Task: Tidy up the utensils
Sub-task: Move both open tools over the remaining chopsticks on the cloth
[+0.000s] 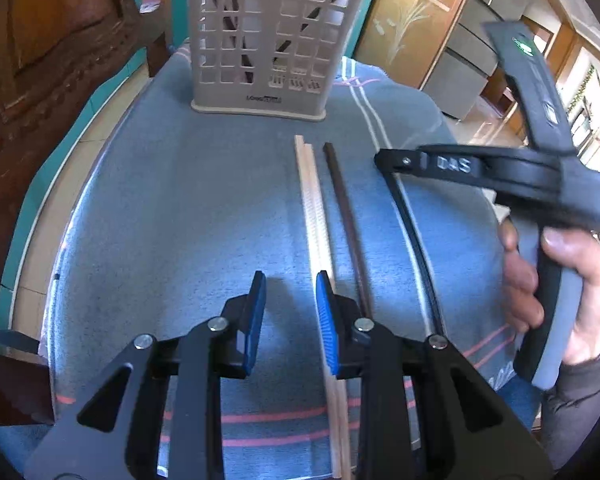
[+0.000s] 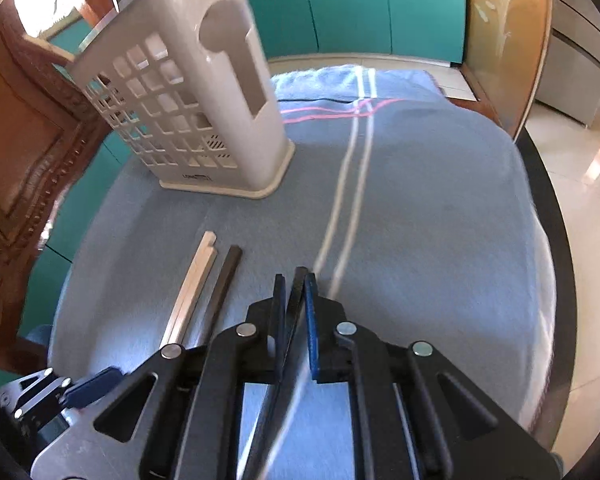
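Observation:
A beige utensil holder (image 1: pixel 268 40) stands at the far side of the table; it also shows in the right wrist view (image 2: pixel 188 100). A pair of light wooden chopsticks (image 1: pixel 314 216) and a dark brown chopstick (image 1: pixel 346 216) lie side by side on the blue towel (image 1: pixel 180 200); both show in the right wrist view, the light pair (image 2: pixel 192 284) and the dark one (image 2: pixel 222 284). My left gripper (image 1: pixel 291 312) is open just left of the light chopsticks. My right gripper (image 2: pixel 292 312) is shut on a black chopstick (image 2: pixel 292 344), which also shows in the left wrist view (image 1: pixel 410 232), held above the towel.
A carved wooden chair (image 1: pixel 40 60) stands at the left. Teal cabinets (image 2: pixel 360 8) and a grey drawer unit (image 1: pixel 464 68) are behind the table. The towel hangs over the round table's dark rim (image 2: pixel 556 240) on the right.

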`<action>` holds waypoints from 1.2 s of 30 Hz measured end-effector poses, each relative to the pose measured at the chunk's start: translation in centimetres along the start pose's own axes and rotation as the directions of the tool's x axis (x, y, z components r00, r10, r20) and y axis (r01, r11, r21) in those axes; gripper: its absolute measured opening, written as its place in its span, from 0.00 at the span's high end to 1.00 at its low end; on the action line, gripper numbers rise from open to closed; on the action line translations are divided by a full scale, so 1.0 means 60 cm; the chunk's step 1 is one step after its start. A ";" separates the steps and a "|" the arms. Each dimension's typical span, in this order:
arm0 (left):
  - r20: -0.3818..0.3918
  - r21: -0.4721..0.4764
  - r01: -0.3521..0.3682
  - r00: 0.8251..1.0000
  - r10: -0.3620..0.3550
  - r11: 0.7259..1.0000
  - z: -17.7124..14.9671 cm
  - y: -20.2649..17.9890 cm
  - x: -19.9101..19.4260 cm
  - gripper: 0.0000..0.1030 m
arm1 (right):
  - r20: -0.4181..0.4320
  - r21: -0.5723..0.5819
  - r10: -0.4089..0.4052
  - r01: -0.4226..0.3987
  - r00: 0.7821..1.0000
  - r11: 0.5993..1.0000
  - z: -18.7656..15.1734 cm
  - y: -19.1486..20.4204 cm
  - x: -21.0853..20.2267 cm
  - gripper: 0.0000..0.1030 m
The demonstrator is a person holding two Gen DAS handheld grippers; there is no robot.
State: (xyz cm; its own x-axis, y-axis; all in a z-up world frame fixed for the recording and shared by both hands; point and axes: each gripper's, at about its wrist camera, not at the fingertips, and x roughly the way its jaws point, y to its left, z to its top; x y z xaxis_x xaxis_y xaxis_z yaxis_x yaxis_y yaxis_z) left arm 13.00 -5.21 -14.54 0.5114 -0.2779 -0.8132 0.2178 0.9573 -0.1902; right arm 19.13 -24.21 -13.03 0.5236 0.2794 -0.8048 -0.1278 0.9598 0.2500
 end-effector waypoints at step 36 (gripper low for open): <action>-0.002 0.023 -0.207 0.978 0.207 0.978 -0.004 0.019 0.002 0.61 | -0.007 -0.174 -0.150 0.146 0.989 0.974 -0.088 0.058 -0.022 0.66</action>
State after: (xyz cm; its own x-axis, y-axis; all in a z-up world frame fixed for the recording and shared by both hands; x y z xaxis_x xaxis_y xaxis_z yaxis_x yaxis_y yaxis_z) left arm 13.10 -4.14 -14.99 0.5440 -0.0735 -0.8358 0.1259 0.9920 -0.0052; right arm 13.51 -21.09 -13.94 0.5307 0.1328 -0.8371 -0.1948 0.9803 0.0320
